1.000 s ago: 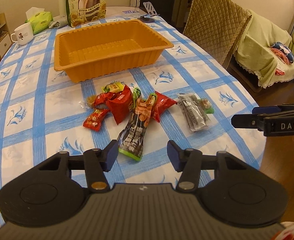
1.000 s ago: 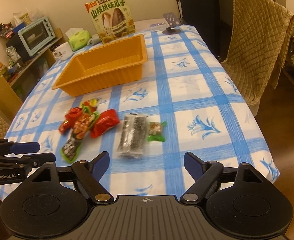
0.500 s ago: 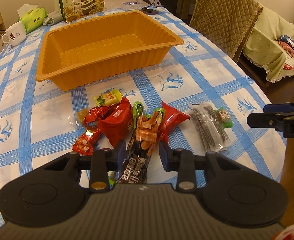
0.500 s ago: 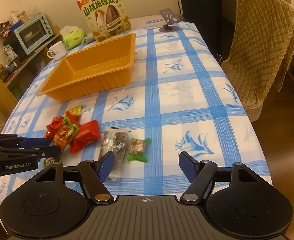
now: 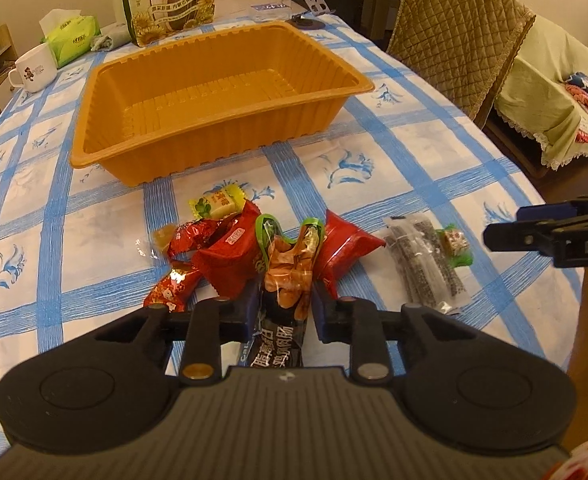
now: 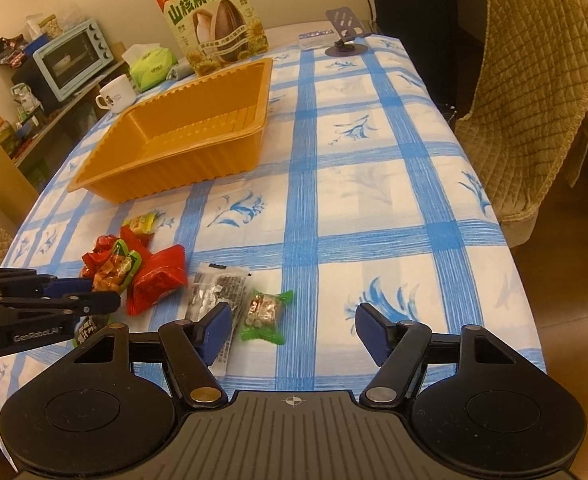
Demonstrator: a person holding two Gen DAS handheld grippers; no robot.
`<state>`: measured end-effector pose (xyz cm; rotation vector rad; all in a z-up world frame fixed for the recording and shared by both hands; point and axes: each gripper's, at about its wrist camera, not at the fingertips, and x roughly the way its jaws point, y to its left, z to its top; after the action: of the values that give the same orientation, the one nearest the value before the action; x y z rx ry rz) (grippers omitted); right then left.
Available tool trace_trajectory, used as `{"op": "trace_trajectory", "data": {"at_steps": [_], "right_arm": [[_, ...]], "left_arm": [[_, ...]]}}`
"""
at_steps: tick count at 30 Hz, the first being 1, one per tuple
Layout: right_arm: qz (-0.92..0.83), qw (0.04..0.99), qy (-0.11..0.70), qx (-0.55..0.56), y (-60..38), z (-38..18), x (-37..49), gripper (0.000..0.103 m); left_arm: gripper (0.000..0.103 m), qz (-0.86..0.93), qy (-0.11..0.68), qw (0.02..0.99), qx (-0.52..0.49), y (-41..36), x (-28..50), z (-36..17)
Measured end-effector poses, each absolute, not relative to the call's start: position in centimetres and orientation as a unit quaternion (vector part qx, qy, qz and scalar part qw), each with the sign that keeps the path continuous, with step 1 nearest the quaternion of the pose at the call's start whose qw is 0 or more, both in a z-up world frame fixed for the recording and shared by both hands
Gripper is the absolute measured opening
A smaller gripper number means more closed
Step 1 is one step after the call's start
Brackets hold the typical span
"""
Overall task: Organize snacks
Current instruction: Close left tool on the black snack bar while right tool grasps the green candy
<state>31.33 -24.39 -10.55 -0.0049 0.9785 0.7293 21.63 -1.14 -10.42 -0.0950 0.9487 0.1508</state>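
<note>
Firmly, left tool (image 5: 279, 312) pinches crinkly pouch (image 5: 283, 300) — glossy.

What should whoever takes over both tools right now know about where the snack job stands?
Left tool: shut on the long black-and-orange packet, which is at the near edge of the snack pile.
Right tool: open, holding nothing, hovering near the green-wrapped candy and the grey packet.
Orange tray: on the table beyond the pile, nothing in it.
Done: no snack moved in yet.
Left: red packets, yellow candy and everything else.
</note>
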Motion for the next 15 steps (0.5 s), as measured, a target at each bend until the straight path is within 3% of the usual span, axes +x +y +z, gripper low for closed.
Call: {"op": "trace_trajectory", "data": {"at_steps": [4,11,15], "right_arm": [[0.350,0.810,0.470,-0.009,-23.4,-11.1,31.7,0.051],[0.363,0.800,0.477,-0.025,-21.8,-12.0,32.0,0.035],[0.357,0.799,0.482,-0.036,-21.1,-12.6,32.2,0.033]], "left_arm": [[0.025,0.079,0.452,0.887,-0.053,-1.3,20.9,-9.6],[0.025,0.105,0.441,0.888,-0.076,-1.0,19.1,-8.2],[0.025,0.125,0.438,0.886,-0.088,-0.6,18.3,-7.7]]}}
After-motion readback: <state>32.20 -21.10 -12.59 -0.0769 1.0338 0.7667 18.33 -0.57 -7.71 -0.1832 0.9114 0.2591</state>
